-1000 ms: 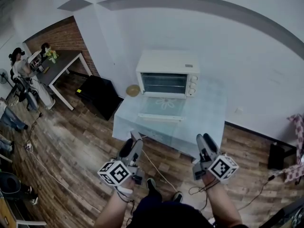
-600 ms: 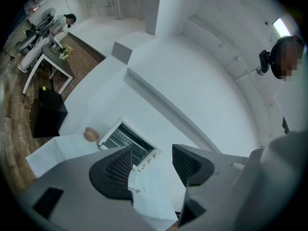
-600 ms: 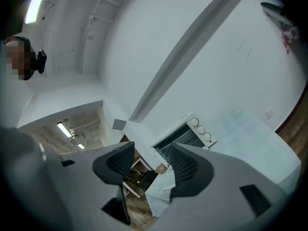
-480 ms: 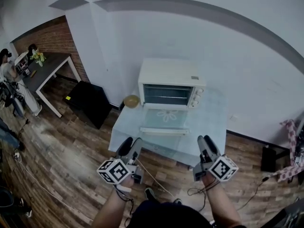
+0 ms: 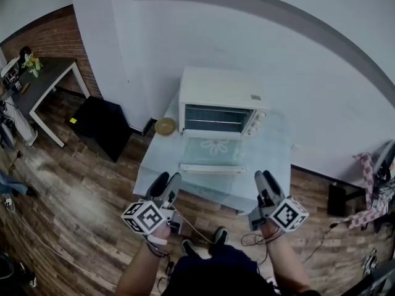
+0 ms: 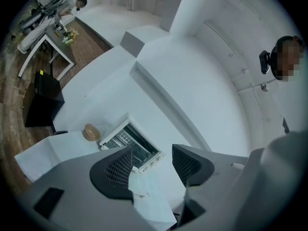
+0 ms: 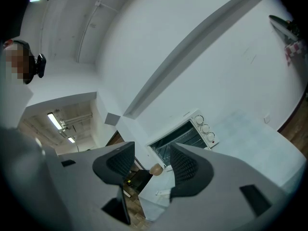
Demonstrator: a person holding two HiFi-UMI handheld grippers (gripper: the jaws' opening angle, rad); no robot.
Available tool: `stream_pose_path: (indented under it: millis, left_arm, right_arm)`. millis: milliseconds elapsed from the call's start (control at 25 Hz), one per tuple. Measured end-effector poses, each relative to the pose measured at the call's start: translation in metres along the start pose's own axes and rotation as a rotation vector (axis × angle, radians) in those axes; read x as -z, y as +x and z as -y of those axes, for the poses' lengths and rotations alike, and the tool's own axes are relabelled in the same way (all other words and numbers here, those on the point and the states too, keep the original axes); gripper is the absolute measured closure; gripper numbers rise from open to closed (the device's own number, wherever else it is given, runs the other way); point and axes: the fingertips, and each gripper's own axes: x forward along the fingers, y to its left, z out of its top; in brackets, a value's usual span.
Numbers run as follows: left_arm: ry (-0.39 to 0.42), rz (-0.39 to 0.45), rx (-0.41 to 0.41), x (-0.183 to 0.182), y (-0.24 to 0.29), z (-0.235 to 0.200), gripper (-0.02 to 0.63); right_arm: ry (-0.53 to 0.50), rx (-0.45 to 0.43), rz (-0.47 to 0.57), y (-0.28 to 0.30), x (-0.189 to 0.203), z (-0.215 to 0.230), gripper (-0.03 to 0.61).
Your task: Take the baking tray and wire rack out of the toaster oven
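A white toaster oven stands at the back of a pale glass table. Its glass door lies open and flat toward me. Thin bars of the wire rack show inside the cavity; I cannot make out the baking tray. My left gripper and right gripper hover short of the table's near edge, both open and holding nothing. The oven shows beyond the left gripper, and the oven beyond the right gripper.
A small wooden bowl sits on the table left of the oven. A black cabinet stands on the wooden floor to the left, a grey desk farther off. Cables trail on the floor near my feet.
Both grippers have come forward toward the table with me, so the table edge now lies just ahead of them. The oven door stays open, and both grippers stay open.
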Motion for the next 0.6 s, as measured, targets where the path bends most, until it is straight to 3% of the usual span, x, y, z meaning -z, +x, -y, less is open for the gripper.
stream_pose_path:
  millis: [280,600]
  left_arm:
    - [-0.01,-0.014,-0.021,0.002,0.01,-0.02,0.364]
    - [0.015,0.039,-0.067,-0.038,0.038,-0.035,0.364]
  right_arm:
    - [0.043,-0.029,-0.019,0.033,0.016,0.015,0.345]
    - [0.112,-0.1,-0.031,0.104,0.008,0.027,0.353]
